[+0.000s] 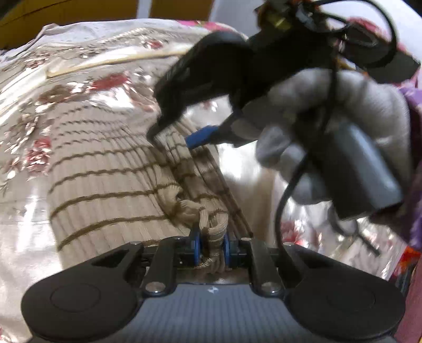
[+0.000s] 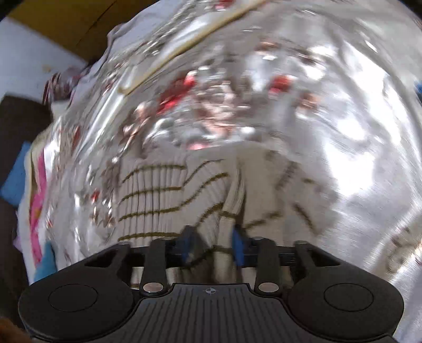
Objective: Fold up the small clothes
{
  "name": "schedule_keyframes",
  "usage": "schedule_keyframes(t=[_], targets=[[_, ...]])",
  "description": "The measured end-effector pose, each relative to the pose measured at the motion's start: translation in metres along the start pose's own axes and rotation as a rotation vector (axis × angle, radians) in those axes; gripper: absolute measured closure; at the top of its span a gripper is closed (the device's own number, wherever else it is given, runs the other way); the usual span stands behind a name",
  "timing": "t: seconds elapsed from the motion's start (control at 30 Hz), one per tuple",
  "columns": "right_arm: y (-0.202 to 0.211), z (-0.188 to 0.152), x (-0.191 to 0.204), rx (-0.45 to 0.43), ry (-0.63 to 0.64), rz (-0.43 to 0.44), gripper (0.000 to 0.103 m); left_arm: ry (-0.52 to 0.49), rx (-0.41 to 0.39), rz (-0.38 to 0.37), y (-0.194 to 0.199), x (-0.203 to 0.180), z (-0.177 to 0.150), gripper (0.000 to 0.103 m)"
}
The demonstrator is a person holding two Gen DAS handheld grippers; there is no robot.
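Note:
A small beige ribbed garment with thin brown stripes (image 1: pixel 110 184) lies on a shiny floral-covered surface (image 1: pixel 79 87). My left gripper (image 1: pixel 211 250) is shut on a bunched edge of it, cloth pinched between the blue pads (image 1: pixel 196 248). In the left wrist view my right gripper (image 1: pixel 174 134), held by a gloved hand (image 1: pixel 316 124), reaches down onto the garment's far folded edge. In the right wrist view my right gripper (image 2: pixel 212 248) has its blue fingers (image 2: pixel 237 248) set apart with the striped garment (image 2: pixel 163 195) lying between them. The view is blurred.
The floral cover (image 2: pixel 263 92) spans both views, with a pale band (image 1: pixel 110 59) near the far side. Blue and pink cloth items (image 2: pixel 34 184) lie at the left edge. A black cable (image 1: pixel 287 200) hangs from the right gripper. A yellow wall (image 1: pixel 66 10) stands behind.

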State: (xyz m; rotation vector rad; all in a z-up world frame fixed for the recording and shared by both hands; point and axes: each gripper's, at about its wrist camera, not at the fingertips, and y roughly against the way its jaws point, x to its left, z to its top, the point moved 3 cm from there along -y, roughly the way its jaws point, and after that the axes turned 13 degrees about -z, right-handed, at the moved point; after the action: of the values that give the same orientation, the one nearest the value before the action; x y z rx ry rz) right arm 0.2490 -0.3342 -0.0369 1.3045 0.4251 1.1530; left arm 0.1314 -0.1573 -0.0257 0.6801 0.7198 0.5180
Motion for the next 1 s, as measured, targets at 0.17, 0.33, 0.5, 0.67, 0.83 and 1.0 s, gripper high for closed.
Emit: schedule_keyframes(t=[0.17,0.33,0.5,0.67,0.83,1.0], targets=[[-0.005,-0.001,-0.014,0.006,-0.04,0.092,0.041,-0.041,0.041,0.031,-0.013,-0.001,0.002,0.081],[-0.015,0.001,0.011,-0.003,0.109,0.066,0.039,-0.067,0.053,0.048,-0.013,-0.004,0.003,0.081],[-0.017,-0.001,0.025,-0.035,0.19,-0.022,0.07,-0.123,0.06,0.059,-0.012,-0.012,0.003,0.081],[0.015,-0.001,0.013,-0.1,0.114,0.043,0.082,-0.135,0.017,0.005,0.004,-0.024,0.011,0.081],[-0.005,-0.003,-0.027,-0.053,-0.012,0.01,0.077,-0.147,0.118,-0.005,-0.026,-0.029,-0.003,0.081],[-0.007,-0.005,-0.04,-0.052,-0.09,0.046,0.064,-0.138,0.119,-0.02,-0.008,-0.025,-0.003,0.08]])
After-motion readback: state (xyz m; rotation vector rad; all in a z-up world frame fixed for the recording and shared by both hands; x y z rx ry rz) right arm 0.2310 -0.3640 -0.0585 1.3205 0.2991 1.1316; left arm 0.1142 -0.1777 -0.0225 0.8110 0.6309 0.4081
